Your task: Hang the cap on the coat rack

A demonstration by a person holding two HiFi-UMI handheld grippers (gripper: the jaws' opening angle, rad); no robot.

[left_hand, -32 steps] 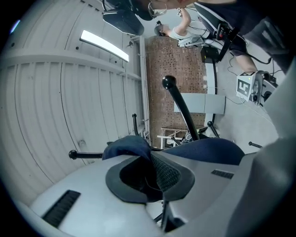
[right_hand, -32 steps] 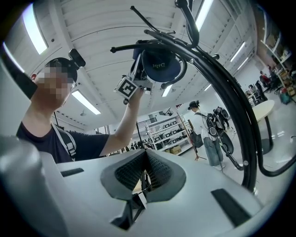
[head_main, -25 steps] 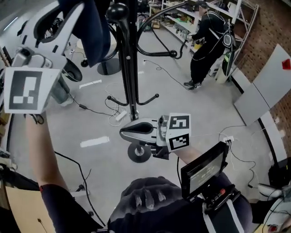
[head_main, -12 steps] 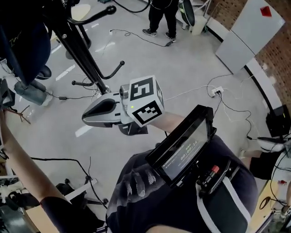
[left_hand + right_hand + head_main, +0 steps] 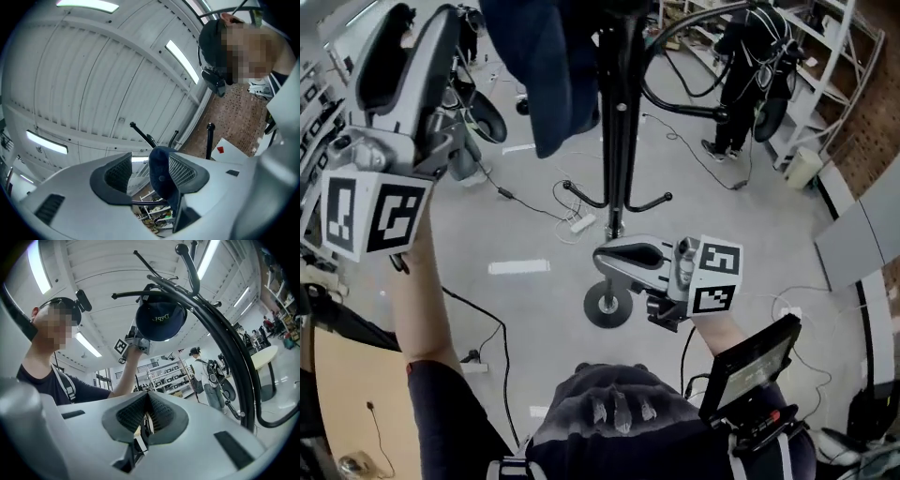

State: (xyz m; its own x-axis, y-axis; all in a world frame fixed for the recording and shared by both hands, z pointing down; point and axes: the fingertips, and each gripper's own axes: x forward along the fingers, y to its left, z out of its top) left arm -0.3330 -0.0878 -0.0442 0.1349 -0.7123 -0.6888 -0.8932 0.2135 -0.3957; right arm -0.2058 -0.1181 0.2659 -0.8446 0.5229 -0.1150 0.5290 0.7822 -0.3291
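The right gripper view shows best where the cap (image 5: 161,319) is. It hangs high up on a top arm of the coat rack (image 5: 619,112), and you can see white letters on it. The head view only shows the cap from above, as a dark blue shape beside the black pole, with no letters.

The left gripper (image 5: 149,165) is held up close to the cap. Its own view shows its two jaws wide apart. They have just been opening. The cap shows in the gap, close to one pad, but the pads do not squeeze it. That view also shows the roof and its long lights.

The right gripper (image 5: 147,416) is low, near the foot of the rack. Its jaws are closed together with nothing in them.

I count one cap, one coat rack and two grippers. Each gripper has one marker cube, one on the left (image 5: 370,211) and one on the right (image 5: 712,277). One other person (image 5: 750,47) stands by the shelves (image 5: 839,47). One small screen (image 5: 750,361) sits by the right arm.

A second ago the cap was right against the left gripper. Now the gripper has let go, and the cap hangs by itself. The right gripper is in about the same place.
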